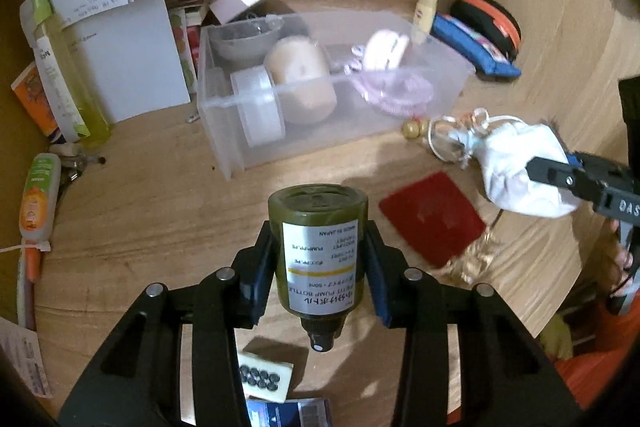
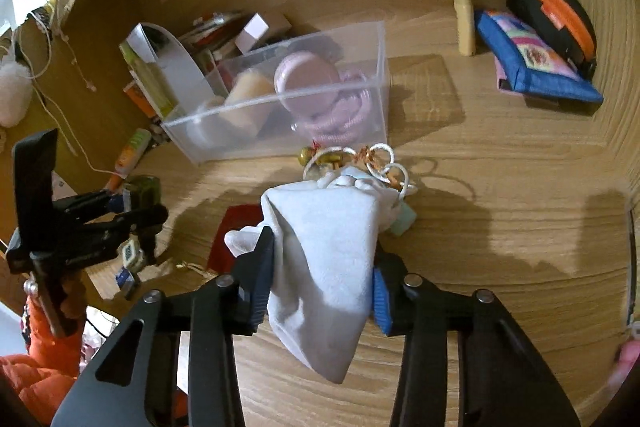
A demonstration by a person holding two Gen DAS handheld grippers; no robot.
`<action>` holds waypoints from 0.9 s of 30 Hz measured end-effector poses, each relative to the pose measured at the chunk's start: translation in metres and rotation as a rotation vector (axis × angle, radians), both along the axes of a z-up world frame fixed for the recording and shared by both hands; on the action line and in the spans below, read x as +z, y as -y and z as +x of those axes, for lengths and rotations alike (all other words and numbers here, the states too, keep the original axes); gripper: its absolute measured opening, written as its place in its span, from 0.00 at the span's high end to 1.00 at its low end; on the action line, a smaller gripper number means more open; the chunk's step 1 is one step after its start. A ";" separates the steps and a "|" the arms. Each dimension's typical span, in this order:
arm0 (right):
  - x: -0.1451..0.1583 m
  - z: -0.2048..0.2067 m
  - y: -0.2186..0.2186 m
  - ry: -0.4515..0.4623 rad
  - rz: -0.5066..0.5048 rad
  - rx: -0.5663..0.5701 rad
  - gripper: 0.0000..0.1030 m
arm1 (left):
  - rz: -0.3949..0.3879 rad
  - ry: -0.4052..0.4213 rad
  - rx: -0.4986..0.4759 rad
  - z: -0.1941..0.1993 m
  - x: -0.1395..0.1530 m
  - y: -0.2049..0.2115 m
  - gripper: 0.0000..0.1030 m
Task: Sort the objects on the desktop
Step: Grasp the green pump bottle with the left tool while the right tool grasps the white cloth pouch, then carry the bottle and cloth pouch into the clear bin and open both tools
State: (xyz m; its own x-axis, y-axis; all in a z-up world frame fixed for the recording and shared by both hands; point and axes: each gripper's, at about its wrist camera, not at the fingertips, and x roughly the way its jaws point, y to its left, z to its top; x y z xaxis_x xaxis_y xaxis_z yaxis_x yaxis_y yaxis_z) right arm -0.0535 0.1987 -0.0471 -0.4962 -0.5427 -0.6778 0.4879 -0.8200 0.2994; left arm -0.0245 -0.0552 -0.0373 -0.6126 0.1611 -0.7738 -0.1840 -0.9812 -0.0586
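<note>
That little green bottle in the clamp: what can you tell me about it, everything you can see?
The green bottle is small, dark olive and looks like plastic, with a white printed label reading "pump bottle". It has a flat ridged base and a black pump nozzle. It is tipped so the nozzle points back toward the camera and the base toward the clear bin. The left gripper has its blue-padded jaws pressed on both sides, holding it above the wooden desk.

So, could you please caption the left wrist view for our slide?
Left gripper clamps an olive-green pump bottle above the wooden desk, facing a clear plastic bin.
</note>
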 end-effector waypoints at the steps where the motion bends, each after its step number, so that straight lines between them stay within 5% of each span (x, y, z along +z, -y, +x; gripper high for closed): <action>1: 0.003 0.000 -0.001 -0.008 -0.001 -0.004 0.63 | 0.006 -0.005 0.003 -0.001 0.001 0.000 0.60; 27: 0.071 -0.044 0.017 -0.158 -0.084 0.009 0.63 | 0.133 -0.161 0.029 -0.041 0.073 0.019 0.60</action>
State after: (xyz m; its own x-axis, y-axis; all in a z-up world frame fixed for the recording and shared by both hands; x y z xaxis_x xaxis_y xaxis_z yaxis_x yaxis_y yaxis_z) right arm -0.0980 0.1819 0.0236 -0.5874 -0.5993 -0.5439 0.5415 -0.7905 0.2861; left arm -0.0658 -0.0744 0.0358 -0.7323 0.2362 -0.6387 -0.1735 -0.9717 -0.1603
